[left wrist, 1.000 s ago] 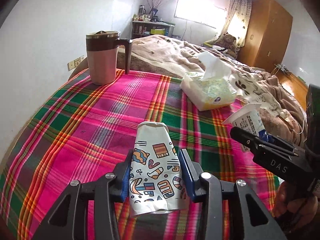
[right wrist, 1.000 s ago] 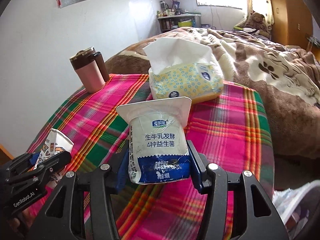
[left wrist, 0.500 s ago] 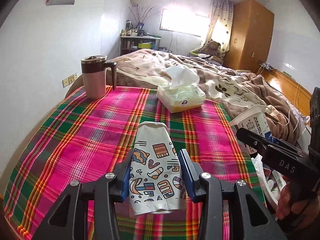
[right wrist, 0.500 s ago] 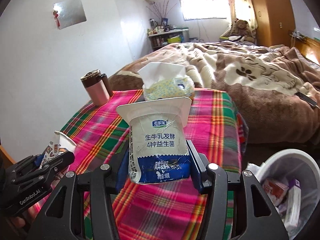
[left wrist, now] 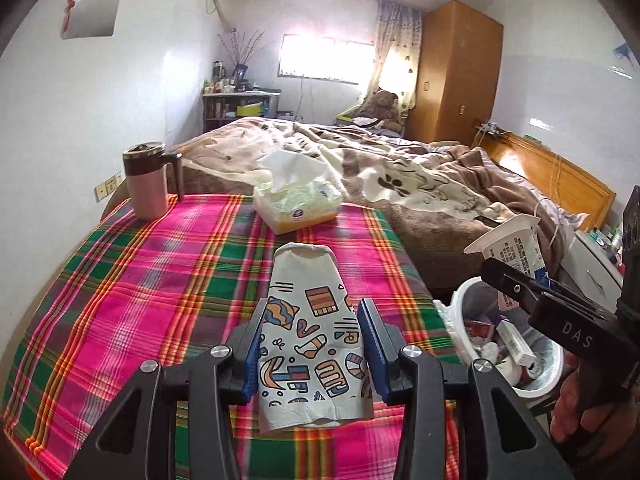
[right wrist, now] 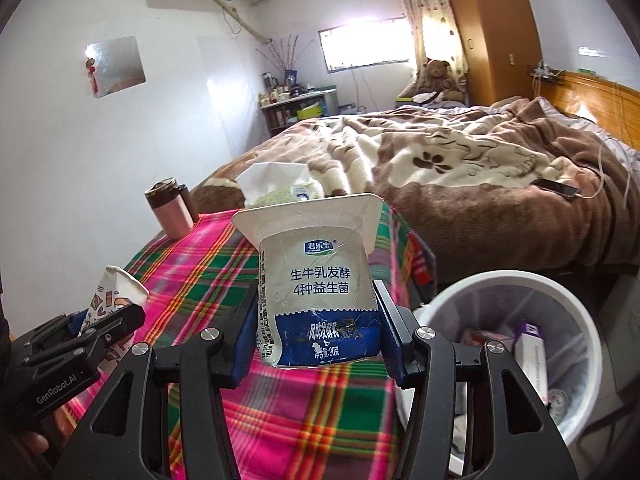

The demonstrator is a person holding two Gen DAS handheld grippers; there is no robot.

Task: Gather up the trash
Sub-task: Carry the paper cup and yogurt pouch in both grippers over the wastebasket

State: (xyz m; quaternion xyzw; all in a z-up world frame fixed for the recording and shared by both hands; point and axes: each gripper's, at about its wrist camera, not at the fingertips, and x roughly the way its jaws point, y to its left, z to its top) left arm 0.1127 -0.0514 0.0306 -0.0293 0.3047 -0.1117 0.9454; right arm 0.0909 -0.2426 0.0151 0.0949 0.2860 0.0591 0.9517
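My left gripper (left wrist: pixel 312 344) is shut on a crushed paper cup (left wrist: pixel 312 336) with coloured doodles, held above the plaid table. My right gripper (right wrist: pixel 316 332) is shut on a white and blue yogurt cup (right wrist: pixel 316 280), held above the table's right edge. The right gripper (left wrist: pixel 560 312) with the yogurt cup (left wrist: pixel 516 244) also shows in the left wrist view, over the white trash bin (left wrist: pixel 460 300). The bin (right wrist: pixel 500 284) stands on the floor right of the table and holds several boxes and scraps. The left gripper (right wrist: pixel 80 336) and paper cup (right wrist: pixel 116 292) show at the right wrist view's left.
The table wears a pink and green plaid cloth (left wrist: pixel 140 272). A pink mug with a brown lid (left wrist: pixel 148 184) stands at its far left, a tissue box (left wrist: pixel 296 204) at its far middle. Behind lies a bed with a brown blanket (right wrist: pixel 460 184) and a phone (right wrist: pixel 554 188).
Both grippers have pulled back and risen with their loads still held. The table has dropped away and the trash bin has come fully into view at the right.
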